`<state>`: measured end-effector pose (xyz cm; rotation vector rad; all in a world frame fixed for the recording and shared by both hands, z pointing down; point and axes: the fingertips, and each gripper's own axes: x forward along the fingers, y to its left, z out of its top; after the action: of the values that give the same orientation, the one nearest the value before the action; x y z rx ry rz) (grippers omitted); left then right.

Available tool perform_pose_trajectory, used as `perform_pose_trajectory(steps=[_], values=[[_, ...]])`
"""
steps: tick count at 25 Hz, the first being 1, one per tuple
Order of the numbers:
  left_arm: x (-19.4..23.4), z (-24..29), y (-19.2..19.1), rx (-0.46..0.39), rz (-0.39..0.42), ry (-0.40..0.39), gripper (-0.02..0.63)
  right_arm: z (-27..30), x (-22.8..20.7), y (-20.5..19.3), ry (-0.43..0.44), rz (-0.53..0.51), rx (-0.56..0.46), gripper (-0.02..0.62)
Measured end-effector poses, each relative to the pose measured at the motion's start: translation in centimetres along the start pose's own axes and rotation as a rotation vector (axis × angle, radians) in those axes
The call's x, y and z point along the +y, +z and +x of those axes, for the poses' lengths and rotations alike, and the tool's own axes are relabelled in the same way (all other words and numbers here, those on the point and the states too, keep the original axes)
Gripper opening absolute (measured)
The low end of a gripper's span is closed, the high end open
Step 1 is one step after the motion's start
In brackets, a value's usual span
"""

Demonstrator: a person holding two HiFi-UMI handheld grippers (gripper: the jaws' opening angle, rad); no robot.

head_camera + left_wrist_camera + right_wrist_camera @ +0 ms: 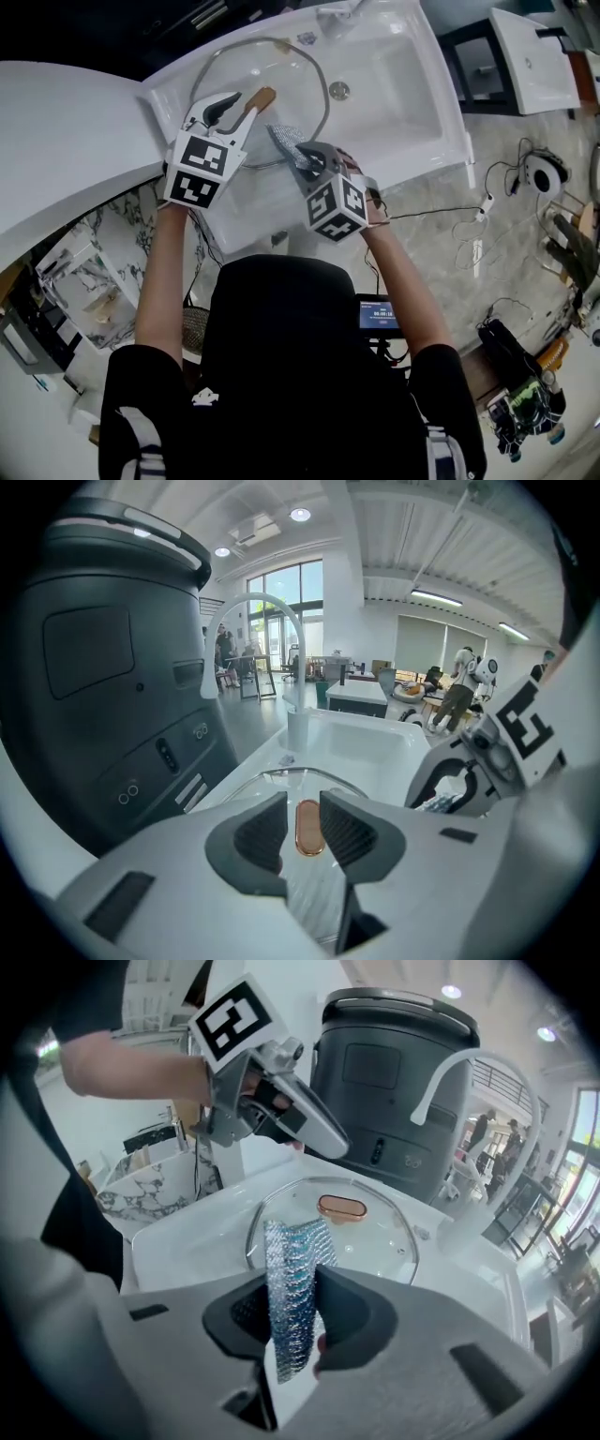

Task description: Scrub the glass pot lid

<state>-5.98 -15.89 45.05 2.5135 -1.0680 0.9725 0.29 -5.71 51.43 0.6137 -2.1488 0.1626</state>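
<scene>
From the head view we are looking down on a white sink [450, 112]. The glass pot lid [281, 70] is lying flat at the sink's left end, reaching toward its far-left corner, with the copper handle [262, 97] facing up. Our left gripper [241, 104] is hovering over the lid's near-left part. Our right gripper [305, 156], just beside it at the lid's near edge, is clamping a silvery-blue scrubbing pad [283, 140]

In the left gripper view the jaws are standing partly apart and gripping nothing. The handle [309, 829] is showing through the gap between them, lower down on the lid [267, 782], and the pads are not touching it. A white faucet [258, 605] is arching over the sink's far edge, and a large dark appliance [94, 667] is standing off its left side

In the right gripper view the jaws are pressing together on the pad [292, 1274], which is sticking up between them in front of the lid's [384, 1241] near rim. The left gripper [330, 1146] is hanging above the lid, clear of the handle [342, 1207]
</scene>
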Motion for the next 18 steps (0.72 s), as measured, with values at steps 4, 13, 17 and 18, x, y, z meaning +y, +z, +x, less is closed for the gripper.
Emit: perform_pose_trajectory(steps=[4, 13, 17, 18], values=[[0.2, -1.7, 1.1, -0.056, -0.01, 0.012, 0.043, -1.3, -1.1, 1.4, -0.026, 0.074, -0.03, 0.078], [0.5, -5.9, 4.2, -0.201, -0.062, 0.039, 0.011, -5.0, -3.7, 6.2, -0.122, 0.162, -0.149, 0.077], [0.3, -7.8, 5.5, -0.248, -0.071, 0.039, 0.009, -6.9, -4.5, 8.3, -0.176, 0.208, -0.234, 0.077], [0.2, -8.2, 5.8, -0.259, -0.074, 0.035, 0.009, -7.4, -4.8, 9.0, -0.189, 0.224, -0.259, 0.077]])
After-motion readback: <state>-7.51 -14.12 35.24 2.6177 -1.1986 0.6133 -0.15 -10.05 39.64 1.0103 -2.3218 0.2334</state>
